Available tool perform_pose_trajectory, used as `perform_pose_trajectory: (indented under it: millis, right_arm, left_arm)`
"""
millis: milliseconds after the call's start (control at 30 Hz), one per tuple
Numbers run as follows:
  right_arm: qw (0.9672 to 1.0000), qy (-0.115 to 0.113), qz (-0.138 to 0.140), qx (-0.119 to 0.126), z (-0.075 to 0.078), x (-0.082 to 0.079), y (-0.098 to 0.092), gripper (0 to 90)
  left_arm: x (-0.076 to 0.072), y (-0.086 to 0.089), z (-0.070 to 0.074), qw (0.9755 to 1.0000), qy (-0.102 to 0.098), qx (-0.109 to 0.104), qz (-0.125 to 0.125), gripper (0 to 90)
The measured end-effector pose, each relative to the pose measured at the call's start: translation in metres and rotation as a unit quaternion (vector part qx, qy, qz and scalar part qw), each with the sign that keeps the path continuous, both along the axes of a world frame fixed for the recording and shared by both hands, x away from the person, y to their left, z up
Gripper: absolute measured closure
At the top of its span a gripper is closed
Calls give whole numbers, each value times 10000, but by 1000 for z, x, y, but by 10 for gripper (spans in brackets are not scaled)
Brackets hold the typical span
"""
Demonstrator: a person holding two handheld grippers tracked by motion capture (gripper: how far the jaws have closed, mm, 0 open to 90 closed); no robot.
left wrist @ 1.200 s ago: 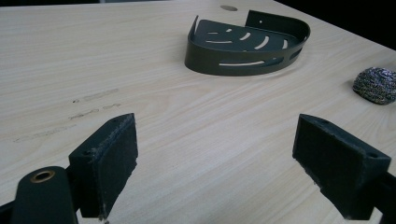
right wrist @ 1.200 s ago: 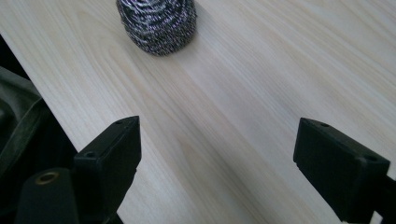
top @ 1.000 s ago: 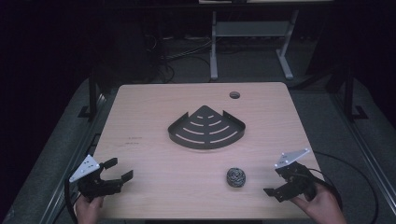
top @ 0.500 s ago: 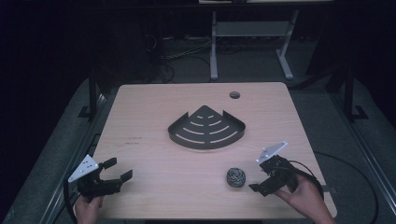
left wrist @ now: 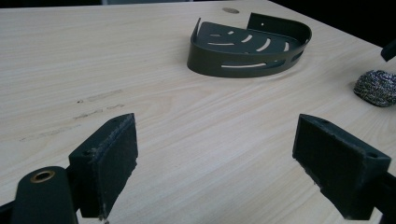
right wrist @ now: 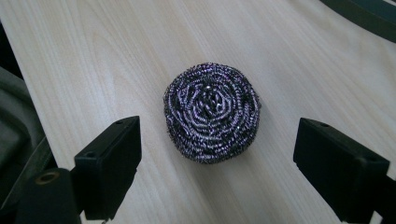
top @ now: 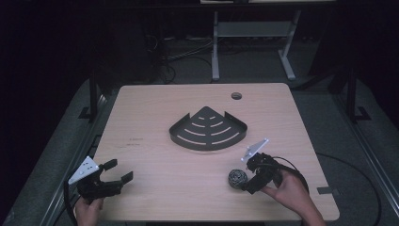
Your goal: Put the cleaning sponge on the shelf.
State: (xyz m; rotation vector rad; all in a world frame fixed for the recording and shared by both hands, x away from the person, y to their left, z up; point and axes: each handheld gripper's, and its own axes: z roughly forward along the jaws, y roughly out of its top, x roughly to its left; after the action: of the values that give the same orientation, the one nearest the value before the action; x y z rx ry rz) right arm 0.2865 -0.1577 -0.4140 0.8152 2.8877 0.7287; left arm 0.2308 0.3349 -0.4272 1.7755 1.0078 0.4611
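While the right hand-held gripper [top: 248,182] sits low at the lower right of the high view, its jaws stand wide apart and hold nothing. Just beyond them lies the steel scourer [top: 237,177], right of centre in the lower part of that frame, resting on the tabletop [top: 155,122]. Seen from the right gripper view, the steel scourer [right wrist: 212,111] lies between the lines of the two jaws and a little ahead of them, touching neither. It is a round coiled puck lying flat, its spiral face turned upward; being round, it shows no long axis and points no particular way.

At the lower left of the high view, the left hand-held gripper [top: 115,172] is held just above the near edge of the tabletop, jaws likewise spread and empty, well apart from the scourer. Its own view looks across bare wood toward the scourer at the right edge.

Farther up, near the middle of the frame, sits a dark slotted corner tray [top: 208,130], its curved wall toward the near side and its corner pointing to the far edge. Beyond it, a small round hole [top: 236,95] marks the far part of the tabletop.
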Motion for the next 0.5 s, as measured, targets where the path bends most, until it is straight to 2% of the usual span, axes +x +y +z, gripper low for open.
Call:
perform_pose_trajectory:
  millis: [333,400,500]
  right_arm:
    - [9997,159,99,-142,-11,8,14,154]
    - [9994,193,124,-254,-15,11,19,157]
    - [9992,210,155,-298,-16,12,21,176]
  left_arm:
    - [0,0,0,10000,11,4,10,133]
    - [0,0,0,10000,1,13,11,133]
    - [0,0,0,10000,9,13,4,133]
